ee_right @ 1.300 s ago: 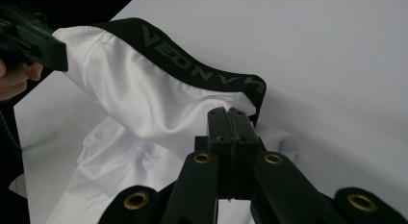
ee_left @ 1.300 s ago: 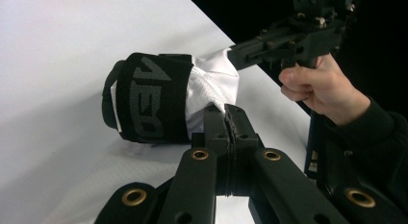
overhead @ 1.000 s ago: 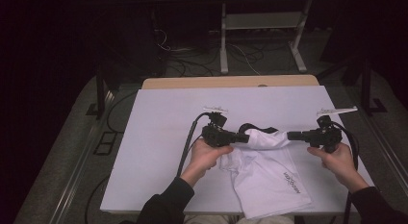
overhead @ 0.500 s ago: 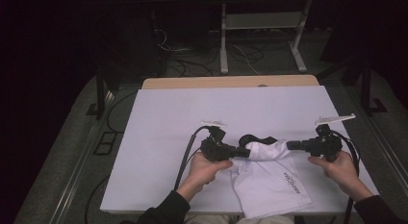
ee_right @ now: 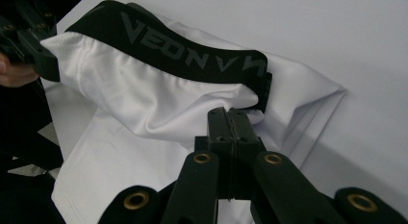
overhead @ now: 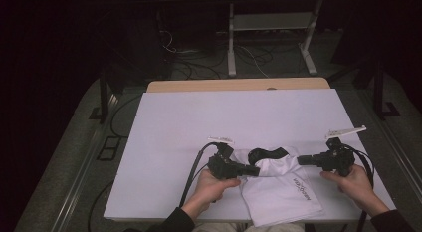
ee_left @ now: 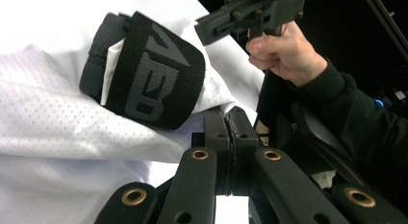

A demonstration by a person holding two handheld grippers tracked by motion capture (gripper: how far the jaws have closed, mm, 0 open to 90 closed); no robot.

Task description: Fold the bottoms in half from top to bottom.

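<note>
At the table's near edge, both hands hold each claw (left point(overhead: 254, 170), right point(overhead: 301, 160)) level, pinching the white garment point(overhead: 281, 192).

White table point(overhead: 199, 127) with wooden far edge; dark, dimly lit room; grey floor point(overhead: 64, 177) with cables point(overhead: 249, 55); white metal stand point(overhead: 271, 28) behind.

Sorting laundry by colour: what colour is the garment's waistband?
Black waistband with grey lettering, clearest in the right gripper view.
</note>
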